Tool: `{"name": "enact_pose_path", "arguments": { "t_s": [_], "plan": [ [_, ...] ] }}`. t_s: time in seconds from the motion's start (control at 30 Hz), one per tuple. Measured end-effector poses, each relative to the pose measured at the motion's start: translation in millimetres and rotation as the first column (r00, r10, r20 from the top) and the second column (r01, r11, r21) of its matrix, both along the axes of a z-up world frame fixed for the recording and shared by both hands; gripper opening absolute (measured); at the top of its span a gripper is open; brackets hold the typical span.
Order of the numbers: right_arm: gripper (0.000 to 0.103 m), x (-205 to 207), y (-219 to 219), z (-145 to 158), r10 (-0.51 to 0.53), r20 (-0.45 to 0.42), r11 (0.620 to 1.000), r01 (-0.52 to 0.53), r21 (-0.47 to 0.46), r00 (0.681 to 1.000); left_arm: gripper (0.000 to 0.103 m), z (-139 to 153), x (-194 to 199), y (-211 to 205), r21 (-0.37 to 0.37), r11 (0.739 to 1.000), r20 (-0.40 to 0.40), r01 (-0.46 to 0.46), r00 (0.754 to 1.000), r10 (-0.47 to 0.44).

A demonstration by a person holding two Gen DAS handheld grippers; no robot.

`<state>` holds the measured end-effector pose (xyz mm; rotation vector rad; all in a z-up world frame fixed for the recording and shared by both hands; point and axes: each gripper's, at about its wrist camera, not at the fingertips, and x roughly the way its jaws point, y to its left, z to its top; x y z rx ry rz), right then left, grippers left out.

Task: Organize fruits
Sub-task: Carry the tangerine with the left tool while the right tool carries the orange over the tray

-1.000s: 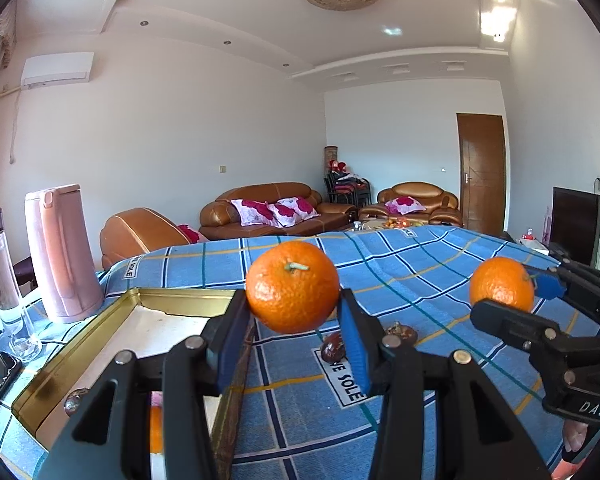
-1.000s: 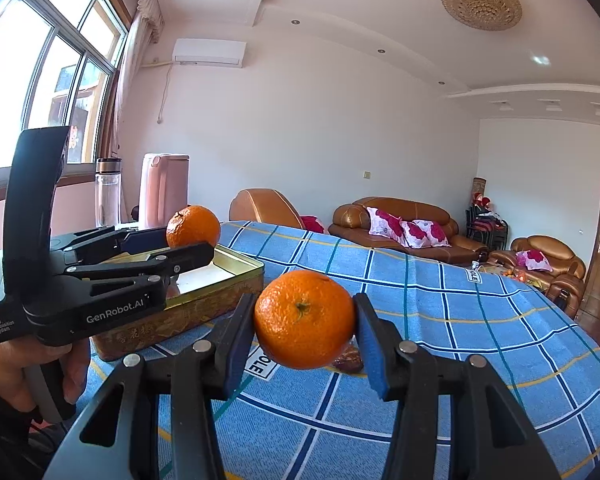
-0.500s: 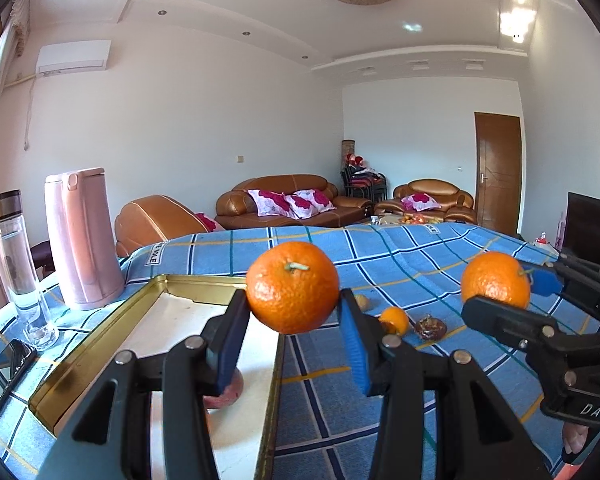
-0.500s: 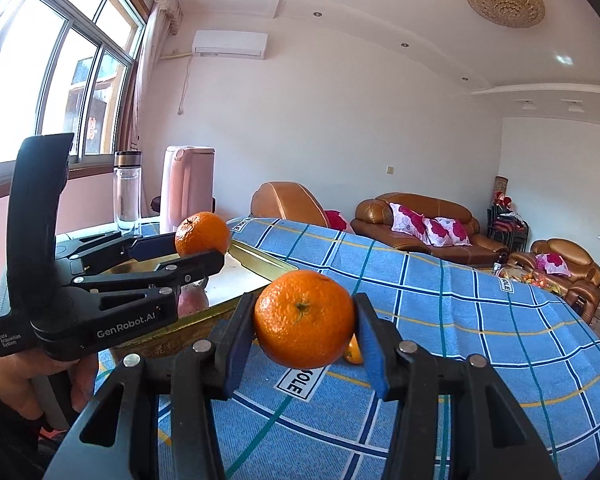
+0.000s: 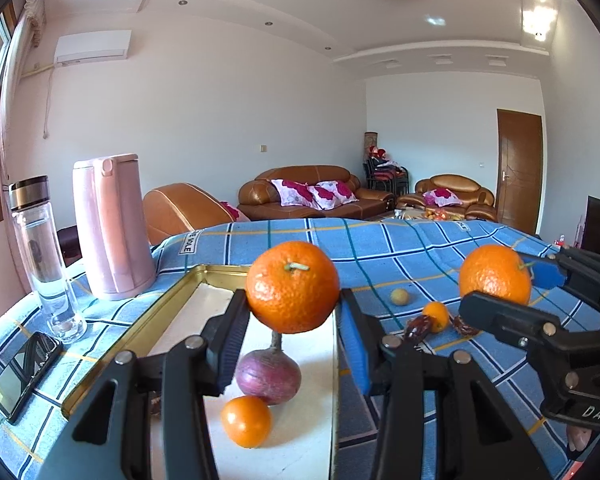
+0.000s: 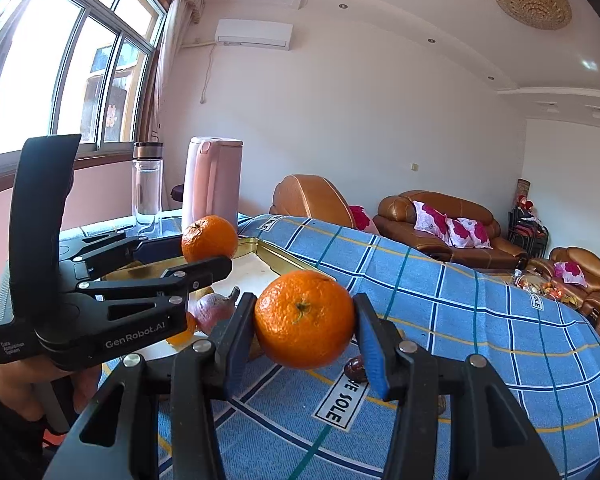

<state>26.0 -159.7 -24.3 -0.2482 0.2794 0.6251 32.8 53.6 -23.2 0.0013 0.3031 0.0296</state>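
My left gripper is shut on a big orange and hangs over a gold-rimmed tray with a white floor. Below it in the tray lie a purple-red round fruit and a small orange. My right gripper is shut on a second big orange, above the blue checked cloth just right of the tray's rim. The left wrist view shows that right gripper at the right edge. On the cloth lie a small yellow fruit, a small orange and brown dates.
A pink kettle and a glass bottle stand left of the tray, with a phone lying in front of the bottle. A hand holds the left gripper. Brown sofas stand beyond the table's far edge.
Both grippers have swung to the left with their oranges held. The left one now hangs over the tray, whose purple-red fruit and small orange have come into view.
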Motion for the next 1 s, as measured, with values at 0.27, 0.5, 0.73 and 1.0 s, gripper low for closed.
{"name": "enact_pose_path", "arguments": {
  "t_s": [0.27,0.5,0.73,1.0],
  "plan": [
    [0.050,9.0,19.3,4.4,0.036,-0.029,0.999,-0.036,-0.005,0.999,0.047,-0.9,-0.2,21.8,0.023,0.999,-0.019,-0.049,0.999,0.050],
    [0.050,13.8,41.4,7.7,0.076,-0.044,0.997,-0.076,-0.016,0.996,0.046,-6.1,3.3,50.1,0.017,0.995,-0.062,-0.097,0.993,0.098],
    [0.050,18.2,63.8,3.9,0.114,-0.059,0.993,-0.116,-0.029,0.992,0.046,-12.7,4.0,70.8,0.018,0.991,-0.096,-0.136,0.986,0.137],
    [0.050,20.7,84.3,-3.8,0.146,-0.082,0.987,-0.151,-0.052,0.986,0.046,-18.9,4.0,79.6,0.034,0.987,-0.132,-0.159,0.978,0.162]
  ]
}}
